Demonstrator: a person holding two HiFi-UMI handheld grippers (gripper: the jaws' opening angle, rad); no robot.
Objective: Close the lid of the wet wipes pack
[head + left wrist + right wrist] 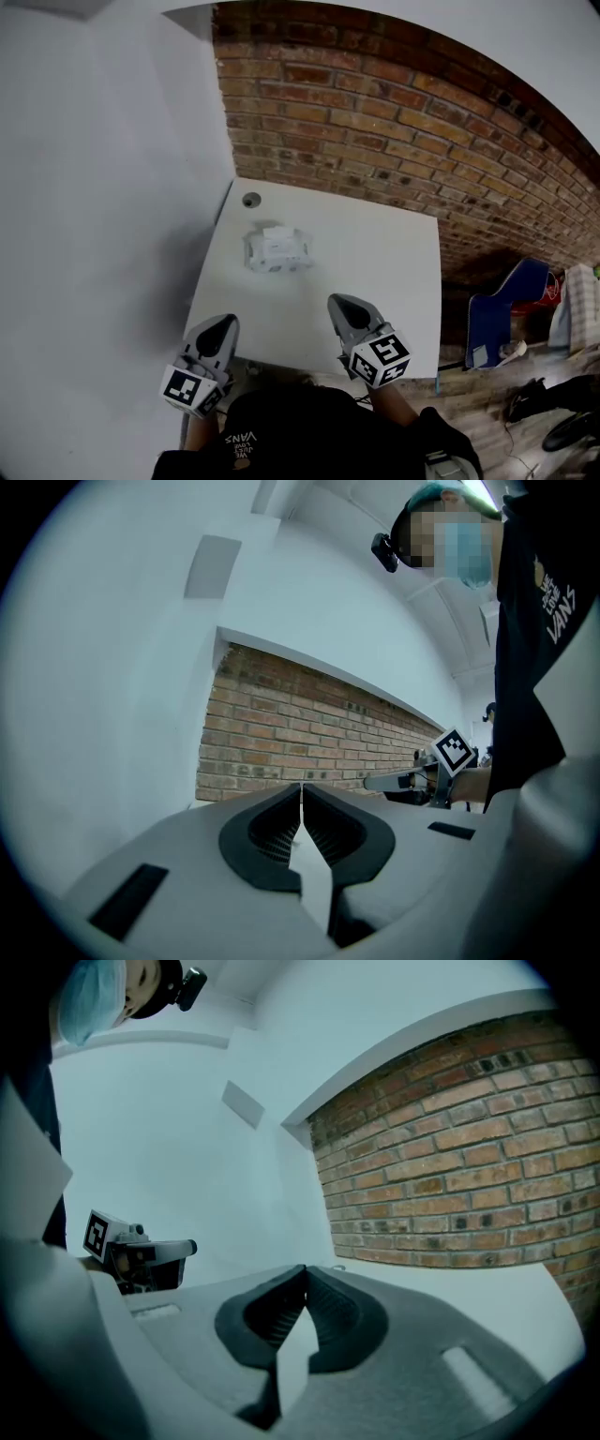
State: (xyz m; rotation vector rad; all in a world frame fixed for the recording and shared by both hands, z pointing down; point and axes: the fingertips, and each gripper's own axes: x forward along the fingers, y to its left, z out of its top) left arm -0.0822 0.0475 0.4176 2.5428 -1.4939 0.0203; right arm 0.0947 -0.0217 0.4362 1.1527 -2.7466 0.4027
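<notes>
You hold your left hand-held gripper [223, 326] over the table's [394, 272] near edge, close to its left corner. Its jaws are pressed together with nothing between them. A small round hole [250, 200] sits by the far left corner. Just right of that, the wet wipes pack [277, 250] lies on the table's left half, somewhat nearer the far edge, well apart from both hand-held grippers. You cannot tell how its lid stands. Your right hand-held gripper [341, 307] hovers over the near edge, right of centre, its jaws likewise closed and empty.
</notes>
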